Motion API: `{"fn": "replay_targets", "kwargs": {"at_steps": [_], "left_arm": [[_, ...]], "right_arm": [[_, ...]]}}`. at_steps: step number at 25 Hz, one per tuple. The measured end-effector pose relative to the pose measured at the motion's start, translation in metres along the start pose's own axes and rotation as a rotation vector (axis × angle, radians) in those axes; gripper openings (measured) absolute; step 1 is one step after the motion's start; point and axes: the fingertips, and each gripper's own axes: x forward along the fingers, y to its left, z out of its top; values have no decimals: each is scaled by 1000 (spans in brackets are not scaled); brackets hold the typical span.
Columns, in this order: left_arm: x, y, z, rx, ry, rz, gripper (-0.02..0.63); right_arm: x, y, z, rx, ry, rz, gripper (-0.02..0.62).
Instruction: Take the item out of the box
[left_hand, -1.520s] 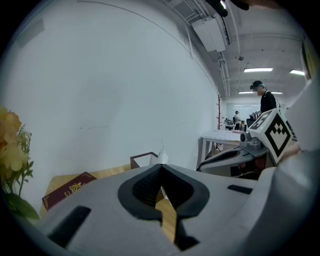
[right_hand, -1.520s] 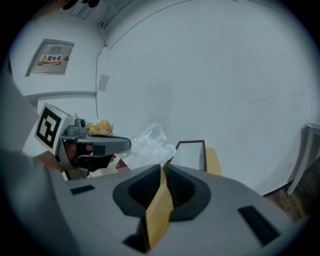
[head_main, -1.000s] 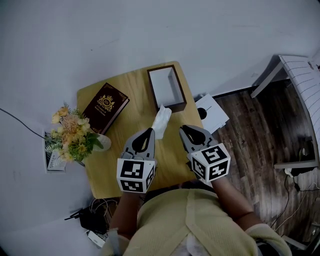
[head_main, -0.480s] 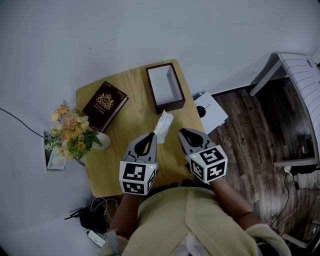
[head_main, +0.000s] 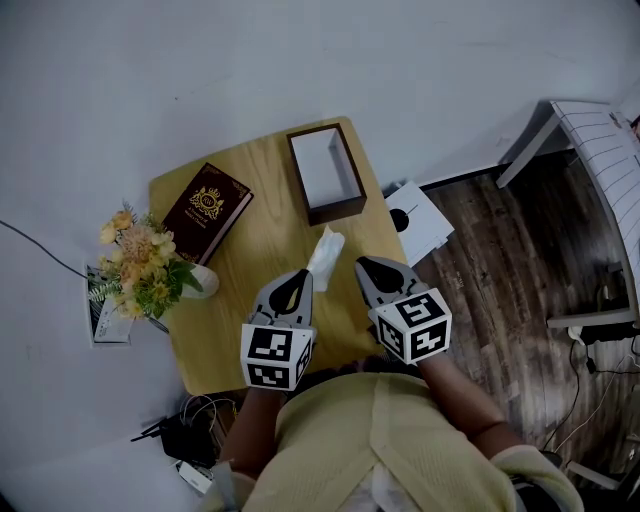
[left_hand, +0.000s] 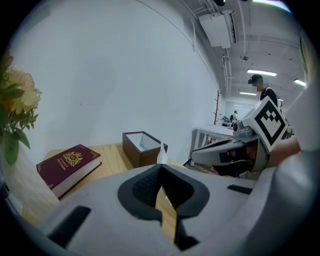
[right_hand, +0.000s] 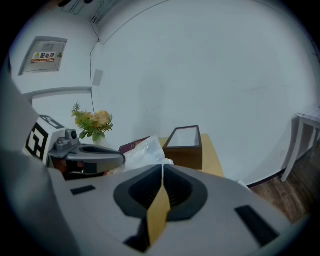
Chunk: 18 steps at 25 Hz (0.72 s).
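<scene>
1. The white packet (right_hand: 144, 151) is being shown broadly by the right gripper view, and only as a sliver by the left gripper view.
2. It is being pinched in the left gripper's (head_main: 299, 275) jaws, short of the box (head_main: 338, 208) ahead. The right gripper's (head_main: 361, 263) jaws are being pressed together, empty.
3. The wall sign (right_hand: 45, 56) is being rendered illegibly.
4. A wooden counter (head_main: 255, 245) is being backed by a white wall (head_main: 300, 60).

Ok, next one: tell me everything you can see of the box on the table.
The box is small, rectangular and open-topped, with dark brown walls and a plain white inside; no lid shows. It stands level at the far right corner of the wooden table, close to the wall, and looks empty. Only the table touches it: the white packet is outside, at the tip of the shut left claw.
</scene>
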Motion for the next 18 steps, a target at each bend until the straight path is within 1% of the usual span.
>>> {"fn": "replay_targets", "kwargs": {"at_steps": [7, 18], "left_arm": [[3, -2, -3, 5, 12, -8, 20], [5, 2, -5, 9, 26, -13, 20]], "right_arm": [[0, 0, -2, -16, 7, -7, 29], [3, -1, -4, -7, 20, -5, 29]]}}
